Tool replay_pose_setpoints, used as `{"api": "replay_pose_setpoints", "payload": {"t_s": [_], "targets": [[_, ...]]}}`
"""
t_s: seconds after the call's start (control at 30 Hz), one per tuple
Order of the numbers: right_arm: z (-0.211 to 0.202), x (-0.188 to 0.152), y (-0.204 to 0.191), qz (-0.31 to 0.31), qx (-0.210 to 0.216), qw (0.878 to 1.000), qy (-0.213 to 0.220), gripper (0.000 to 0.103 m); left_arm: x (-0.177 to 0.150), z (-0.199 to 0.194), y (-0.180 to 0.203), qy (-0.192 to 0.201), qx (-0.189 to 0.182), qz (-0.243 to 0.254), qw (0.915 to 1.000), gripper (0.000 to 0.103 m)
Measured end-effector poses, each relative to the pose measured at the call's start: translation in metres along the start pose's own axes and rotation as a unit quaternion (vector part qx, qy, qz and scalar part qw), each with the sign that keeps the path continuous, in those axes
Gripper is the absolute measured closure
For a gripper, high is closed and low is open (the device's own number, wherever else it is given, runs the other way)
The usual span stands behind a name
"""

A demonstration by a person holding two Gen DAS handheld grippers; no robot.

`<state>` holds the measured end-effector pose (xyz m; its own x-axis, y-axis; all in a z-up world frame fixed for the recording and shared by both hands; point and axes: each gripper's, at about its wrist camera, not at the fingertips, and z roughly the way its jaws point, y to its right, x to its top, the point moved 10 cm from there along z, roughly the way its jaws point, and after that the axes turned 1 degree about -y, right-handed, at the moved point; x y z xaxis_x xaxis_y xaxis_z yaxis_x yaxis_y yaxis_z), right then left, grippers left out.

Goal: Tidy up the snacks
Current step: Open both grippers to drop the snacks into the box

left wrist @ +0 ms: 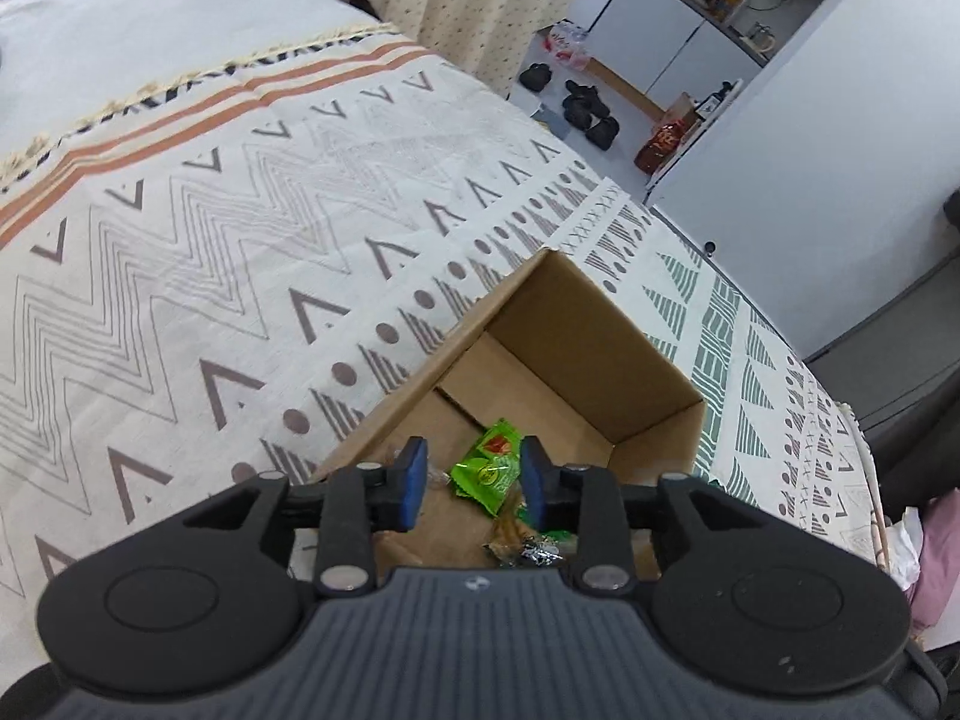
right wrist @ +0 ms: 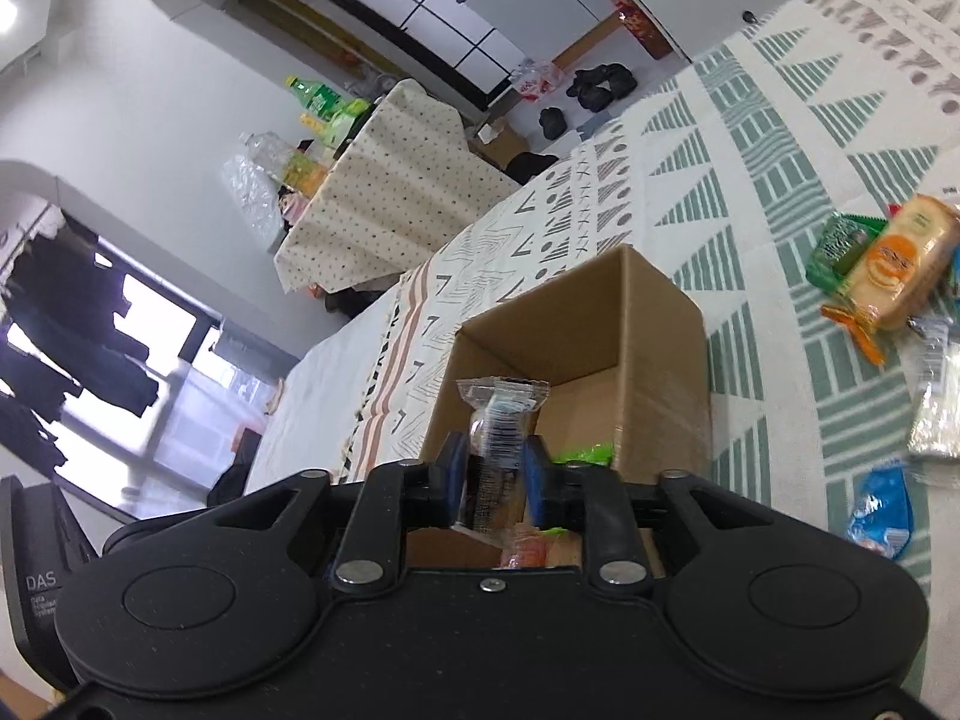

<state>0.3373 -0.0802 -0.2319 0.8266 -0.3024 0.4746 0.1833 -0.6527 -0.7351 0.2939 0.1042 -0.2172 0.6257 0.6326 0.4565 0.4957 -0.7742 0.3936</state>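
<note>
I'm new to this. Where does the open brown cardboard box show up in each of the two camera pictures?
Left wrist view: the open brown cardboard box sits at lower centre, just beyond the fingers, with green snack packets inside.
Right wrist view: the same box sits at centre, behind a clear wrapped snack between the fingers.
Shared landmark: the patterned cloth with green triangles under the box.

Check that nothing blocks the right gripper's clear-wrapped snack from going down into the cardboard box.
Nothing visible does. The clear-wrapped snack sits between the right gripper pads, just over the cardboard box's open top; its flaps are out of the way.
</note>
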Motion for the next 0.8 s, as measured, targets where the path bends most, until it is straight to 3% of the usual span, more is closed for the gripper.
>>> {"api": "replay_pose_setpoints", "payload": {"t_s": [0.03, 0.1, 0.27, 0.57, 0.7, 0.8], "targets": [[0.000, 0.000, -0.001, -0.002, 0.002, 1.000, -0.001, 0.055, 0.000, 0.000, -0.001, -0.002, 0.001, -0.001, 1.0000, 0.062], [-0.003, 0.000, 0.000, -0.001, 0.003, 1.000, 0.006, 0.041, -0.001, 0.000, -0.002, -0.004, 0.003, -0.004, 1.0000, 0.044], [-0.017, 0.001, 0.007, 0.014, -0.003, 1.000, 0.012, 0.041, -0.002, -0.005, 0.002, -0.004, -0.004, -0.003, 1.0000, 0.021], [-0.054, 0.004, 0.026, 0.017, -0.040, 0.999, 0.030, 0.040, -0.010, -0.016, 0.014, -0.021, 0.004, 0.019, 0.9996, 0.011], [-0.072, 0.010, 0.027, 0.006, -0.056, 0.997, 0.052, 0.032, -0.013, -0.026, 0.018, -0.010, 0.011, 0.031, 0.9994, 0.006], [-0.081, 0.014, 0.029, 0.007, -0.061, 0.996, 0.059, 0.023, -0.022, -0.029, 0.021, -0.026, 0.008, 0.033, 0.9991, 0.004]]}}
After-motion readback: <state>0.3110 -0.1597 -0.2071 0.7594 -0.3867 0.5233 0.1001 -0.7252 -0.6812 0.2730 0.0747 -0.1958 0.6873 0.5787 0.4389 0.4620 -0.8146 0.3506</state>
